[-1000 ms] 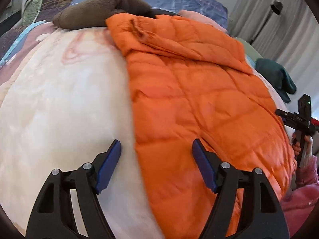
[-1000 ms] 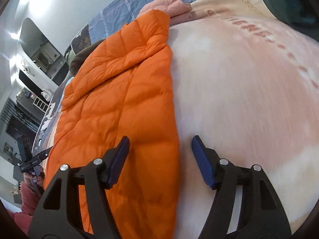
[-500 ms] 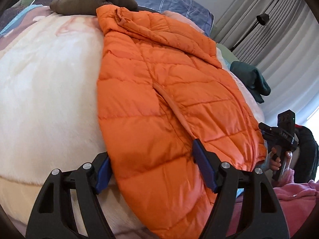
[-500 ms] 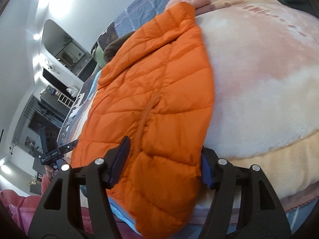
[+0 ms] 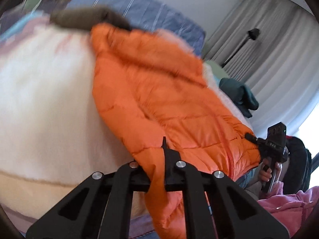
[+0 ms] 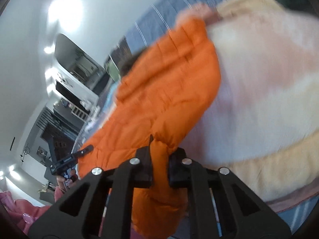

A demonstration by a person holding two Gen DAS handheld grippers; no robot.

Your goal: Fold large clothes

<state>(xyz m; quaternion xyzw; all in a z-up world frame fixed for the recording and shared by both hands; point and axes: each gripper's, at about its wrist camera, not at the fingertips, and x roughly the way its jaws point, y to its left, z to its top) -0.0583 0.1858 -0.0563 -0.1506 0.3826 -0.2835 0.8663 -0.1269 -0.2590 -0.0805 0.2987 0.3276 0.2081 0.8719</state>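
An orange quilted jacket [image 5: 159, 99] lies lengthwise on a cream blanket [image 5: 49, 109], its collar at the far end. My left gripper [image 5: 161, 159] is shut on the hem's near left corner, and the fabric hangs down between the fingers. In the right wrist view my right gripper [image 6: 160, 159] has its jaws closing, and the pads pinch the hem's right corner of the jacket [image 6: 159, 103]. Each gripper also shows in the other's view: the right gripper [image 5: 273, 145] and the left gripper [image 6: 69, 159], each held by a hand at the hem.
A brown garment [image 5: 83, 18] lies beyond the collar against blue plaid bedding [image 5: 149, 14]. A dark green garment [image 5: 239, 93] rests at the bed's right side before grey curtains [image 5: 269, 49]. A pink sleeve [image 5: 289, 205] is at lower right. Shelving [image 6: 65, 91] stands on the left.
Both grippers went from wide open to shut on the jacket's near hem corners. They drew back and rose, so the hem has come up off the blanket.
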